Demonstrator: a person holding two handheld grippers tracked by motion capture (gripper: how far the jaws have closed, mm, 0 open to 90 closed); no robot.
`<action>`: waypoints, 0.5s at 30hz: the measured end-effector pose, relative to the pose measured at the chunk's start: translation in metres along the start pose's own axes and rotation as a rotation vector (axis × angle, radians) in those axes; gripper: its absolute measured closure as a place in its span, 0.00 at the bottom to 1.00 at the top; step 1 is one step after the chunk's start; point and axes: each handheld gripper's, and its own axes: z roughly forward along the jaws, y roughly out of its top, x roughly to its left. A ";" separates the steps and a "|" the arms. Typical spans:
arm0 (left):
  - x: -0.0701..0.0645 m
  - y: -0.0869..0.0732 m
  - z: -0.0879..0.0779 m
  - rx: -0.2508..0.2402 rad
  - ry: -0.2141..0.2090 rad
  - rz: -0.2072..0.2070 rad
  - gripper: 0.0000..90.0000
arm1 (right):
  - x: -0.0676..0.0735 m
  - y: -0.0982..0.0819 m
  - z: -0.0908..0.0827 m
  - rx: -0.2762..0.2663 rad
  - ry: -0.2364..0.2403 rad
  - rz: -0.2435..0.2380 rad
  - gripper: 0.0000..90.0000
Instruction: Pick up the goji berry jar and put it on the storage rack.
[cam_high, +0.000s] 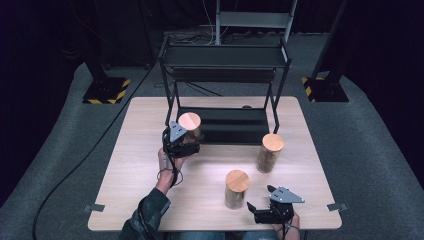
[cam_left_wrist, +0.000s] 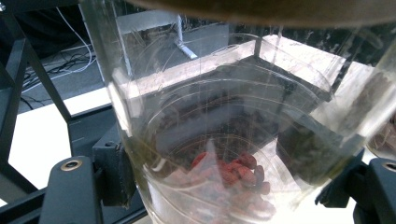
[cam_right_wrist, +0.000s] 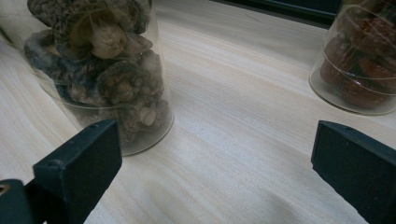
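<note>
Dark curtains and grey carpet surround your pale wooden table (cam_high: 150, 200). Your left hand-held gripper (cam_high: 184, 141) is clamped on a clear jar (cam_high: 190, 126) with a wooden lid and a few red bits inside, held near the black rack (cam_high: 225, 60) at the far edge. Your right hand-held gripper (cam_high: 262, 209) rests at the near edge, jaws wide apart and holding nothing, beside the mushroom jar (cam_high: 236, 188).

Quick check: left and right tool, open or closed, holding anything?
Left tool: closed on the glass jar with a wooden lid and a few red bits at the bottom.
Right tool: open, holding nothing.
</note>
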 end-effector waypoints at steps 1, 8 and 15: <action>0.000 0.000 0.000 -0.002 0.001 -0.001 0.27 | 0.000 0.000 0.000 0.000 0.000 -0.001 0.01; 0.000 0.002 0.004 0.000 0.002 0.000 0.27 | 0.000 0.000 0.000 0.000 0.000 0.000 0.01; 0.001 0.003 0.007 0.002 0.002 0.002 0.27 | 0.000 0.000 0.000 0.000 -0.002 -0.002 0.01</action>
